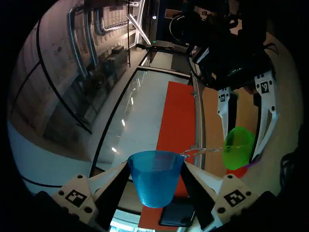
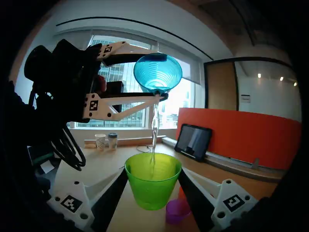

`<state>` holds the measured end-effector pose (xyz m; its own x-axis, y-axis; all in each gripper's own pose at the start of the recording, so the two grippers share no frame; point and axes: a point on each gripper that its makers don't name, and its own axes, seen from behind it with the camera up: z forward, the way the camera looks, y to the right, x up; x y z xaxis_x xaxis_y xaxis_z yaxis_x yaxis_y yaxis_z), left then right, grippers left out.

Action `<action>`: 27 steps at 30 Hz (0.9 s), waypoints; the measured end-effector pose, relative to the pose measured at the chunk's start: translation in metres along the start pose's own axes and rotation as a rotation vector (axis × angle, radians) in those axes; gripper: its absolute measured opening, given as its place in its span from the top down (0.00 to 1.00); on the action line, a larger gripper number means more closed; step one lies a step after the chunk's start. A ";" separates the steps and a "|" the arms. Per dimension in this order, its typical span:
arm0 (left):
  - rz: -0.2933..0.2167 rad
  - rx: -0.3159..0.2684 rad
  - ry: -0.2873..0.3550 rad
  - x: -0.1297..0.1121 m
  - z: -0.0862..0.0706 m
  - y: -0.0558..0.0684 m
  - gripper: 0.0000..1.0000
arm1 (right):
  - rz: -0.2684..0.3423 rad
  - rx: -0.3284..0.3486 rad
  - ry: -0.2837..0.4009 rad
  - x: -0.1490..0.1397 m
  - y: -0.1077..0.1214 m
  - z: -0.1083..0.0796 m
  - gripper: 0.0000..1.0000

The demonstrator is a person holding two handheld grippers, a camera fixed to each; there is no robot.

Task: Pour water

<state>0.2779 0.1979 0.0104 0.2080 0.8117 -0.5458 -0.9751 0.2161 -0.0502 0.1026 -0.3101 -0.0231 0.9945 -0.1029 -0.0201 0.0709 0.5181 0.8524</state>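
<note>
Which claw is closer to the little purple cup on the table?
Right. The right claw, holding the green cup, sits just above the purple cup; the left claw, tipping the blue cup, is higher, over the green cup.

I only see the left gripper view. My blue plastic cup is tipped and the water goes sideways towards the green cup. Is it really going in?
Observer: Yes. In the right gripper view the water stream falls from the blue plastic cup straight into the open mouth of the green plastic cup.
Operator: What's under the green one?
Observer: A small purple cup sits lower down on the wooden table, just to its right in that view.
Operator: Anything else on the table?
Observer: Two small jars stand at the table's far edge.
</note>
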 end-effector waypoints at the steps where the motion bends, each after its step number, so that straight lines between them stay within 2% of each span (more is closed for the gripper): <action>1: 0.004 0.000 0.000 0.000 0.000 0.000 0.13 | 0.000 0.000 0.000 0.000 0.000 0.000 0.09; 8: 0.040 0.005 0.001 0.002 -0.001 -0.004 0.13 | 0.000 -0.001 0.003 0.000 0.001 -0.002 0.09; 17: 0.083 0.003 0.006 0.006 0.000 0.002 0.13 | -0.001 0.000 0.006 0.002 0.002 -0.002 0.09; 27: 0.139 0.009 0.013 0.011 0.002 0.001 0.13 | 0.001 -0.003 0.010 0.001 0.003 -0.002 0.09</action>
<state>0.2797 0.2076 0.0060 0.0695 0.8268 -0.5582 -0.9937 0.1066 0.0343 0.1044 -0.3069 -0.0212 0.9953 -0.0937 -0.0241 0.0696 0.5205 0.8510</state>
